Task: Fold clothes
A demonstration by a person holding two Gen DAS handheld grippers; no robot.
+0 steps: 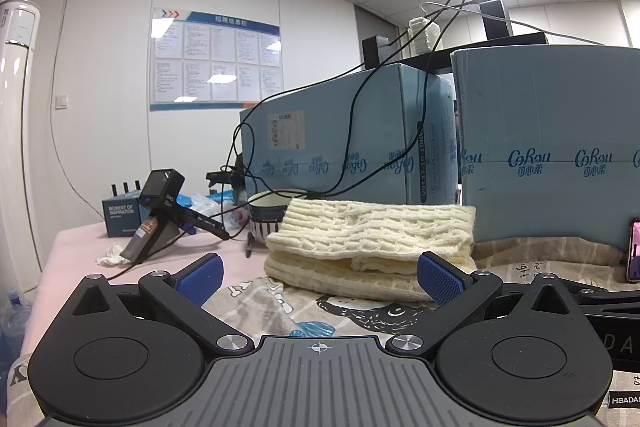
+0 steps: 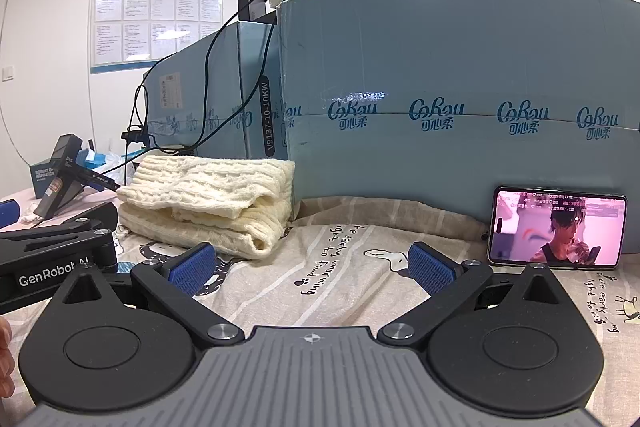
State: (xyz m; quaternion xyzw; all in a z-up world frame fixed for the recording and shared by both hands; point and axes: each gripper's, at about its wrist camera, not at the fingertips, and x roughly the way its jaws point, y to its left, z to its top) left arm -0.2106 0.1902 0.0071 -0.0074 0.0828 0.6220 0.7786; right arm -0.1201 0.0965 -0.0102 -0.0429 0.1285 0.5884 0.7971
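Left gripper [image 1: 320,277] fingers spread wide, empty, right gripper [image 2: 312,267] likewise, folded sweater [image 2: 208,201] beyond

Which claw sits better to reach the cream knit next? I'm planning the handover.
Left, probably. The cream knit lies straight ahead between the open left claw fingers; from the open right claw it lies off to the left.

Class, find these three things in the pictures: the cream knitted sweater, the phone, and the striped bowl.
Sweater [image 2: 208,187]: right wrist view, top folded layer.
Phone [image 2: 558,231]: right wrist view, middle of its lit screen.
Bowl [image 1: 266,215]: left wrist view, its striped side wall, left of the sweater.
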